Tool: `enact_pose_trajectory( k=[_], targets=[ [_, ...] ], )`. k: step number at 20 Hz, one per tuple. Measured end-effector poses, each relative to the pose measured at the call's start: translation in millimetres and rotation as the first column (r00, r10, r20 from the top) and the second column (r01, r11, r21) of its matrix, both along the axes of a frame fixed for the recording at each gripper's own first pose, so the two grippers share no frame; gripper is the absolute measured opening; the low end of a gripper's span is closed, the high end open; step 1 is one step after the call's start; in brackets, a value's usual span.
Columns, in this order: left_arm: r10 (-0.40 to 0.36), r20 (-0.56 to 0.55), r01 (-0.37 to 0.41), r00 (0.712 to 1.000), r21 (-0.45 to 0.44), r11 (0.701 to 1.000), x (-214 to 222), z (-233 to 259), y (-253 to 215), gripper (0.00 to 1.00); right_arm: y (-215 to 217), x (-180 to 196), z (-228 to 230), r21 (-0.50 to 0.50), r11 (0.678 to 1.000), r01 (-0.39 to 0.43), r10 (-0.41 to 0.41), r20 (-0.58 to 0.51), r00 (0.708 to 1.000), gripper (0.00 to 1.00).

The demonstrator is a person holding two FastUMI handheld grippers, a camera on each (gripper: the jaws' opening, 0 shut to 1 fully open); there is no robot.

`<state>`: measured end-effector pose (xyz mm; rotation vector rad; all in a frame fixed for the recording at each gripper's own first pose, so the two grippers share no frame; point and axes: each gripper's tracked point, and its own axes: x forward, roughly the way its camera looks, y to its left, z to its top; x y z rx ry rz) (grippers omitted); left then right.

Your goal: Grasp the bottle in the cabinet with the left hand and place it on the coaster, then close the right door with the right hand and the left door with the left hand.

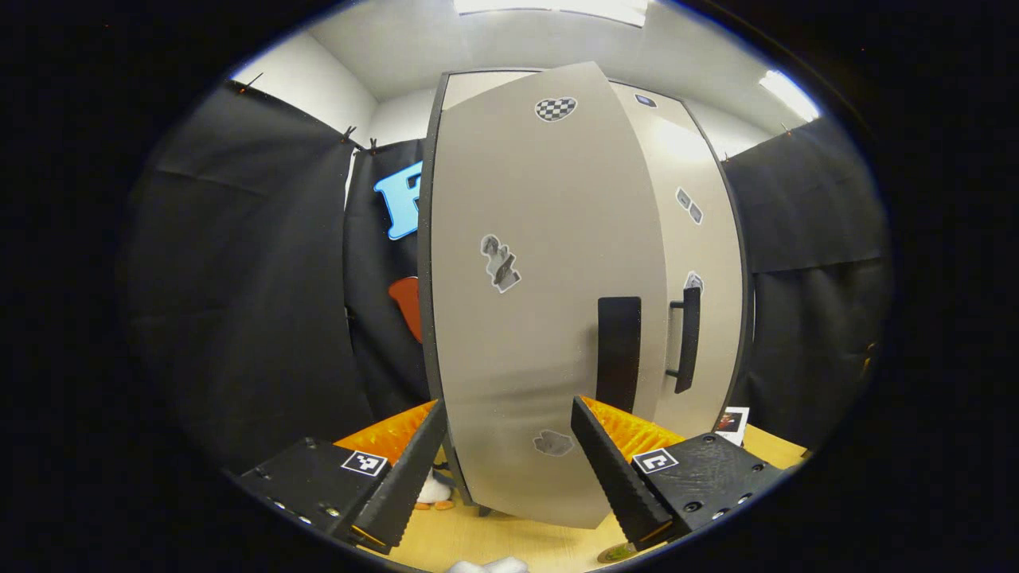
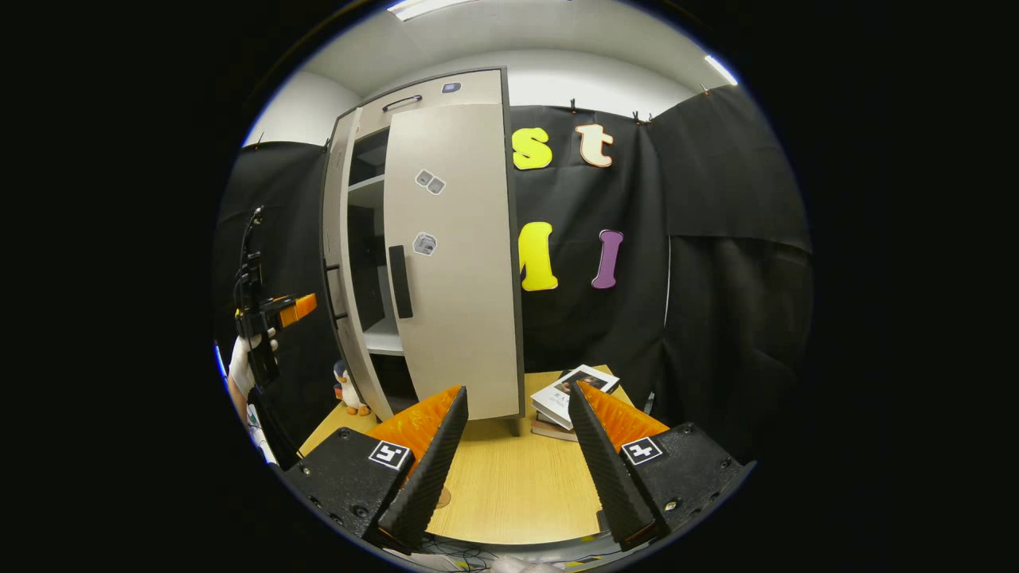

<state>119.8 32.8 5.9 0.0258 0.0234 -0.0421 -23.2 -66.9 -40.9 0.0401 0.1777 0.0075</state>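
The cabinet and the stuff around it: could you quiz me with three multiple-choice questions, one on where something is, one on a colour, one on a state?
1. Where does the toy penguin stand?
A. on the table by the cabinet's foot
B. on a shelf inside the cabinet
C. on the books

2. What colour are the door handles?
A. white
B. black
C. orange

3. How is the left door?
A. shut flush
C. taken off
B. swung partly open

Answers:
1 A: the right gripper view shows the penguin on the table at the foot of the cabinet.
2 B: both handles are black bars.
3 B: a dark gap with shelves shows between the left door and the right door.
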Motion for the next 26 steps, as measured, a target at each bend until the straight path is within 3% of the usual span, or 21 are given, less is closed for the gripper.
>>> enact_pose_trajectory(
  k=[18,26],
  targets=[
    [-0.057,-0.07,0.053,0.996,-0.046,0.998,-72,-38,-14,0.96,74,7,-5,-0.009,0.995,-0.098,0.098,0.008,0.995,0.79],
    [-0.009,-0.062,0.008,0.998,-0.026,1.0,-115,-38,-19,0.96,60,-18,11,-0.008,0.999,-0.05,0.051,0.07,0.996,0.8]
  ],
)
